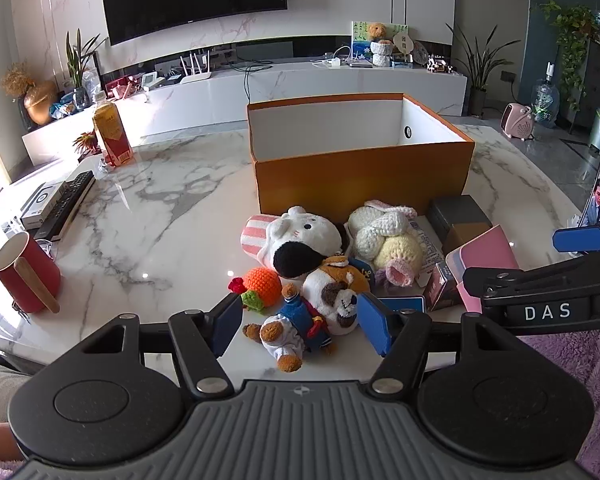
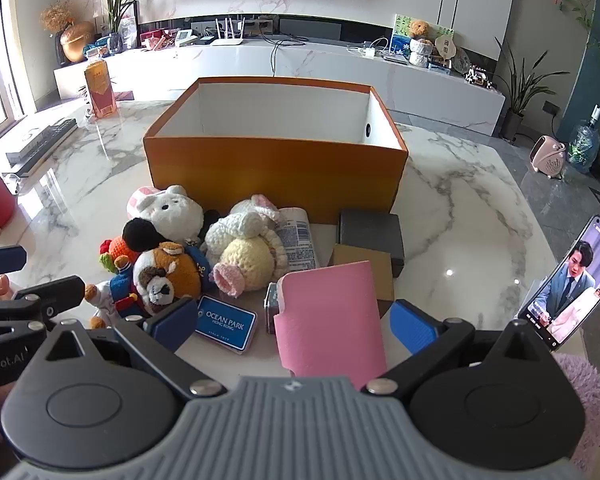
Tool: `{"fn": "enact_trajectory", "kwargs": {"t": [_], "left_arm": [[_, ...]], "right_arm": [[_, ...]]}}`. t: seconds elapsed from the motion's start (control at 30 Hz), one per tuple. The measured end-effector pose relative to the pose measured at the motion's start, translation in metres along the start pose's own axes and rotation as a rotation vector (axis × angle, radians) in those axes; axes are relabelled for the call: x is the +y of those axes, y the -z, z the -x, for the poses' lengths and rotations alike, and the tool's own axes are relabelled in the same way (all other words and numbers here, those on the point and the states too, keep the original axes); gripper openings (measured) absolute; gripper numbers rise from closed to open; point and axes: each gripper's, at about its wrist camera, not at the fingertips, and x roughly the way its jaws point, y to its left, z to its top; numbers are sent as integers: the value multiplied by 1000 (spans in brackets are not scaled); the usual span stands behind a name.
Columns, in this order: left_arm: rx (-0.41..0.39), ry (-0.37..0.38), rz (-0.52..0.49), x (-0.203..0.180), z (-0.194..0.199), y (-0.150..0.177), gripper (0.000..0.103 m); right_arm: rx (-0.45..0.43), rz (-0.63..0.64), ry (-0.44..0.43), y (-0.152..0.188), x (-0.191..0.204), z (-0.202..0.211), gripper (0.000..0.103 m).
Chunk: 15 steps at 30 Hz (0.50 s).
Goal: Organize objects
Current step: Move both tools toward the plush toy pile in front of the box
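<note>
Both my grippers tilt steeply down toward the marble tabletop (image 1: pixel 148 208). My left gripper (image 1: pixel 300 326) stands wide open, gripping nothing; a plush dog (image 1: pixel 324 296) in a blue jacket lies between its blue fingers (image 1: pixel 374 328), not pressed by either pad. My right gripper (image 2: pixel 292 326) is spread as wide as it goes, also empty, with a pink ribbed case (image 2: pixel 328 316) leaning between its fingers and a glossy blue card (image 2: pixel 226 326) just inside the left one. Ahead of both fingers sits a heap of soft things: a fuzzy white plush (image 1: pixel 300 240), a crocheted cream doll (image 1: pixel 388 244), a knitted orange fruit (image 1: pixel 262 286). Beyond the heap stands an open orange box (image 2: pixel 276 168), white inside and empty. Bare marble stretches left of my left fingers.
</note>
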Motion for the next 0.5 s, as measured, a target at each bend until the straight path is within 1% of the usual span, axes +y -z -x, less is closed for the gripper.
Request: {"fn": "enact_trajectory", "kwargs": {"t": [0.5], "left_arm": [[18, -16, -14, -2, -3, 0, 75]], "right_arm": [[20, 7, -9, 2, 2, -4, 102]]}}
